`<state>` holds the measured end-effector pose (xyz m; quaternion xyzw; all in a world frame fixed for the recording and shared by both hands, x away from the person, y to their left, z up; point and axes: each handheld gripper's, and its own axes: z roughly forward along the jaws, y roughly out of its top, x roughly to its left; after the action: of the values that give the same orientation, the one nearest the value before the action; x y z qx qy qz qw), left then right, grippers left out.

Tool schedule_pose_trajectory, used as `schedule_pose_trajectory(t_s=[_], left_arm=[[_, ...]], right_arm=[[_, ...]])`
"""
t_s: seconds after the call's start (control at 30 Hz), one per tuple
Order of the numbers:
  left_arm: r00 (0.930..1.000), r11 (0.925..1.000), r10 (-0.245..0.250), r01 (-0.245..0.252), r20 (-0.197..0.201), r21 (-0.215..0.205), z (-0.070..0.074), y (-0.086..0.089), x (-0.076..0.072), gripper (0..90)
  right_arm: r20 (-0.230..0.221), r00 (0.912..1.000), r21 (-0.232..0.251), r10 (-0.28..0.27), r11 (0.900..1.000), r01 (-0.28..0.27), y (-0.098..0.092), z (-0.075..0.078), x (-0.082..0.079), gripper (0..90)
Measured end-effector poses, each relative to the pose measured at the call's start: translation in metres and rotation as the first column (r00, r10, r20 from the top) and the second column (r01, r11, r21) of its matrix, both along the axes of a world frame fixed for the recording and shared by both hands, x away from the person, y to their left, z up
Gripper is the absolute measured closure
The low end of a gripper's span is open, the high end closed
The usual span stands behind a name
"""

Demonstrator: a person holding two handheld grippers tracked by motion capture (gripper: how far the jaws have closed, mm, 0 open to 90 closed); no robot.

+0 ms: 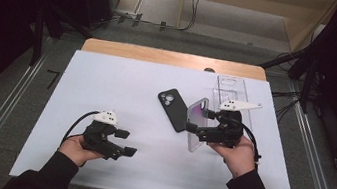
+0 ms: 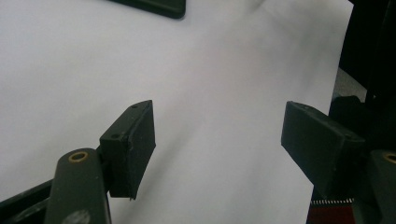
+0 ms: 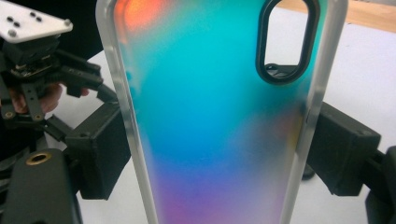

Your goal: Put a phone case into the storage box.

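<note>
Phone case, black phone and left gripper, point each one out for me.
phone case (image 3: 210, 116), right gripper view, middle of its iridescent back.
black phone (image 1: 173, 108), high view, middle of its back.
left gripper (image 1: 126, 142), high view, between its fingertips.

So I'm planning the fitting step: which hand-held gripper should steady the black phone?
Left. The left hand-held gripper is open and empty; the right hand-held gripper already clamps the iridescent case beside the black phone.

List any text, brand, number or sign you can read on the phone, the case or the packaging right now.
None can be read.
Phone case held by the right gripper: plain iridescent surface, no print.
Black phone: back shows camera lenses, no legible logo.
Clear packaging tray: no label visible.
Left gripper: open over the bare white table, no markings.
</note>
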<state>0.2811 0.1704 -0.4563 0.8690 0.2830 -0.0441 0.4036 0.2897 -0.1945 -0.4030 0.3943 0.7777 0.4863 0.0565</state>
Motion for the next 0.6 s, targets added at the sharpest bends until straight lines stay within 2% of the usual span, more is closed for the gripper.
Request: schedule_pose_trajectory(t_s=[0.23,0.37,0.43,0.6], left_arm=[[0.9986,0.9987,0.042,-0.043,-0.033,-0.028,0.001,0.009,-0.004,26.7],[0.9968,0.9968,0.073,-0.074,-0.032,-0.031,0.001,0.015,-0.007,26.7],[0.9955,0.9957,0.091,-0.091,-0.025,-0.014,0.002,0.019,-0.009,26.7],[0.9901,0.9898,0.140,-0.140,-0.008,-0.025,0.001,0.022,-0.010,26.7]], right_arm=[[0.004,0.9985,0.019,-0.055,0.998,0.055,-0.014,0.014,0.007,14.4],[0.004,0.9955,0.035,-0.094,0.995,0.094,-0.025,0.022,0.013,14.4],[0.013,0.9930,0.031,-0.118,0.993,0.117,-0.030,0.027,0.016,14.4],[0.026,0.9888,0.045,-0.147,0.988,0.146,-0.040,0.034,0.022,14.4]])
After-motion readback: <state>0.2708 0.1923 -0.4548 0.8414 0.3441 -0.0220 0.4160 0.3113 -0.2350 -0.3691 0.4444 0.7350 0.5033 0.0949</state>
